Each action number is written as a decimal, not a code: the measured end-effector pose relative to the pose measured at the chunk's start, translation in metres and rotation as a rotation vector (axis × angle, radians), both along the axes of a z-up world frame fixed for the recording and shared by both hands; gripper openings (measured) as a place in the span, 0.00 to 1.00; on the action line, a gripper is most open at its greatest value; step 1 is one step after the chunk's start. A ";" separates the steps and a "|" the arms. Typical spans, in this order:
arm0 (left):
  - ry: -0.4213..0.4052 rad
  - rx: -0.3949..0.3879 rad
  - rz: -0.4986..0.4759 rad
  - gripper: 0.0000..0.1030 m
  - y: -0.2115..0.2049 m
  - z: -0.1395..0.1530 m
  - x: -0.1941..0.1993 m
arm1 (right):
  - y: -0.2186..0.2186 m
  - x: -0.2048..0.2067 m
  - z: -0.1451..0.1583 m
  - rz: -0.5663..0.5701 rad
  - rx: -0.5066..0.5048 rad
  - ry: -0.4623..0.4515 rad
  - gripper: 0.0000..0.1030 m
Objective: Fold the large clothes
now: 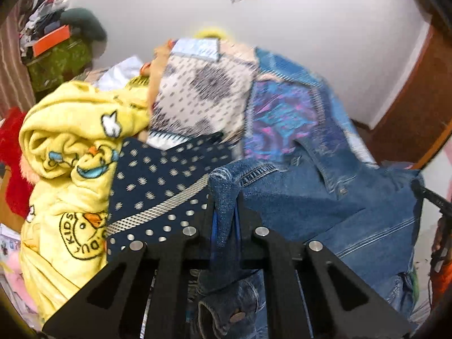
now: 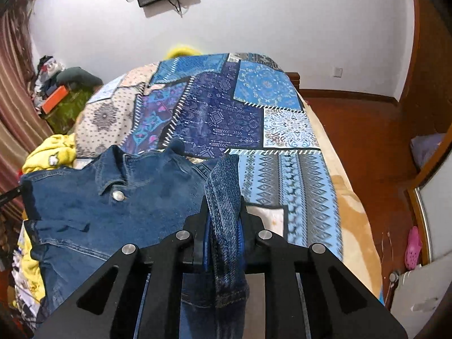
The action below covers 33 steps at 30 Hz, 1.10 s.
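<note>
Jaws, left: we see the left gripper (image 1: 226, 214) clamped nearly closed on a bunched fold of the denim jacket (image 1: 325, 197), cloth pinched between its jaws and a cuff with a metal button hanging below them.
Jaws, right: the right gripper (image 2: 224, 214) is likewise pressed tight on a rolled edge of the same denim jacket (image 2: 113, 212), a strip of it draping down past the jaws.
Jacket's place: its body stretches between the two pairs of jaws, to the right of the left pair and to the left of the right pair, collar and snap button facing up, over the patchwork bedspread (image 2: 220, 113).
Long axis: we judge it runs from one pair of jaws to the other, so both hands share the load and neither is nearer.
Ahead of the jaws: open bedspread lies beyond the right pair; beyond and beside the left pair sit a yellow duck-print blanket (image 1: 70, 147) and a navy dotted garment (image 1: 163, 180).
Coming move, our judgement: spreading or folding should go toward the clear bedspread side, keeping the span taut.
</note>
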<state>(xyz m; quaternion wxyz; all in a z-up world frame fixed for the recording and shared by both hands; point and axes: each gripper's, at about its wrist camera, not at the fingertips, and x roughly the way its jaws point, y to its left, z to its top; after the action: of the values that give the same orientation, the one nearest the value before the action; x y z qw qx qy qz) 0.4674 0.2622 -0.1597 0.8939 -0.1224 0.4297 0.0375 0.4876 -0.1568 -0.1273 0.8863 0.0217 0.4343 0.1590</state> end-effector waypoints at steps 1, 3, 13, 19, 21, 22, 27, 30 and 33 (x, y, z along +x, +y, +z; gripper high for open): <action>0.027 -0.002 0.015 0.09 0.005 -0.010 0.006 | 0.003 0.006 -0.007 -0.006 -0.007 0.010 0.13; 0.073 -0.011 0.037 0.09 0.015 -0.031 0.016 | 0.006 0.015 -0.022 -0.023 -0.032 0.033 0.13; 0.198 -0.066 0.094 0.17 0.035 -0.105 0.038 | -0.002 0.035 -0.091 -0.055 -0.102 0.158 0.28; 0.234 -0.016 0.074 0.19 0.024 -0.091 0.031 | -0.006 0.020 -0.078 -0.058 -0.143 0.168 0.49; 0.240 -0.005 0.056 0.19 0.017 -0.078 0.023 | -0.007 0.009 -0.062 -0.049 -0.131 0.156 0.49; 0.230 -0.010 0.048 0.19 0.015 -0.070 0.016 | -0.007 0.006 -0.057 -0.045 -0.127 0.149 0.49; 0.152 -0.012 0.004 0.27 -0.005 -0.015 -0.021 | -0.007 -0.033 -0.008 -0.009 -0.091 0.061 0.54; 0.097 0.013 -0.031 0.34 -0.019 0.017 -0.049 | -0.007 -0.065 0.025 0.014 -0.066 -0.002 0.59; 0.055 0.016 -0.066 0.39 -0.030 0.041 -0.079 | -0.008 -0.096 0.050 0.036 -0.058 -0.058 0.60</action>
<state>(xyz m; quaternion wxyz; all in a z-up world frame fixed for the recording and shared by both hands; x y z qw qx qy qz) 0.3888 0.2322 -0.1189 0.8835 -0.0998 0.4574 0.0147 0.3912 -0.1646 -0.0770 0.8957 -0.0165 0.4134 0.1628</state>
